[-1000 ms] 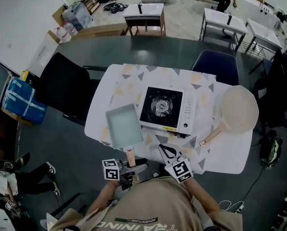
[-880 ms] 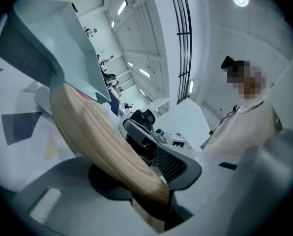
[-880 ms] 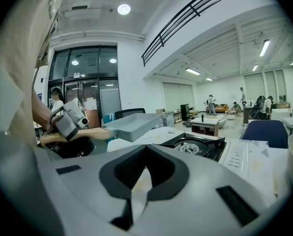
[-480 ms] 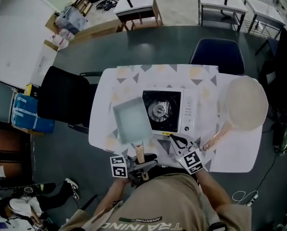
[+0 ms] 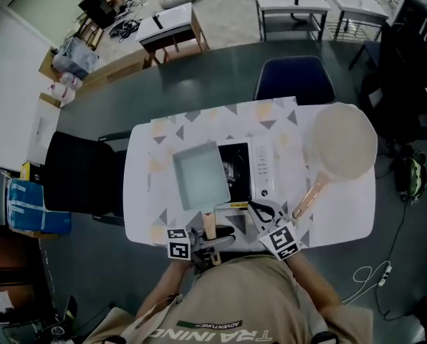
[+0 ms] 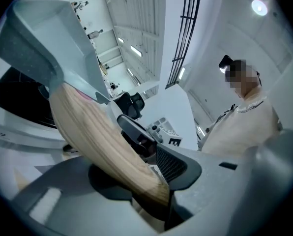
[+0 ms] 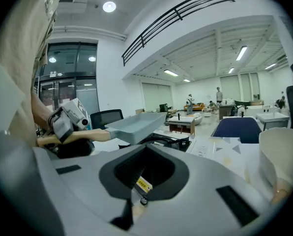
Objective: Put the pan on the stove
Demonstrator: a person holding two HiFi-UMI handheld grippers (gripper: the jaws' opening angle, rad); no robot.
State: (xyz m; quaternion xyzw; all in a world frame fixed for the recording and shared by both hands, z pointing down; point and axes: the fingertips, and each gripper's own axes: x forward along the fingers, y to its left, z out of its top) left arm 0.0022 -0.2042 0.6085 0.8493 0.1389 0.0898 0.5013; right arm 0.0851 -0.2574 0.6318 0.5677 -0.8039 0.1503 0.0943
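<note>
A grey rectangular pan (image 5: 197, 174) with a wooden handle (image 5: 209, 225) hangs over the left part of the white portable stove (image 5: 260, 169) and hides about half of its black burner. My left gripper (image 5: 207, 238) is shut on that handle (image 6: 102, 141) near the table's front edge. In the right gripper view the pan (image 7: 136, 124) is in the air above the burner (image 7: 166, 142), slightly tilted. My right gripper (image 5: 261, 213) sits at the stove's front edge, its jaws shut with nothing between them (image 7: 136, 193).
A round beige pan (image 5: 343, 147) with a wooden handle lies on the right side of the patterned table (image 5: 149, 192). A black chair (image 5: 81, 174) stands at the table's left and a blue chair (image 5: 294, 81) at its far side.
The pan has moved right, from the table beside the stove to over the stove's left half. My left gripper has gone with it. The right gripper has stayed near the stove's front.
</note>
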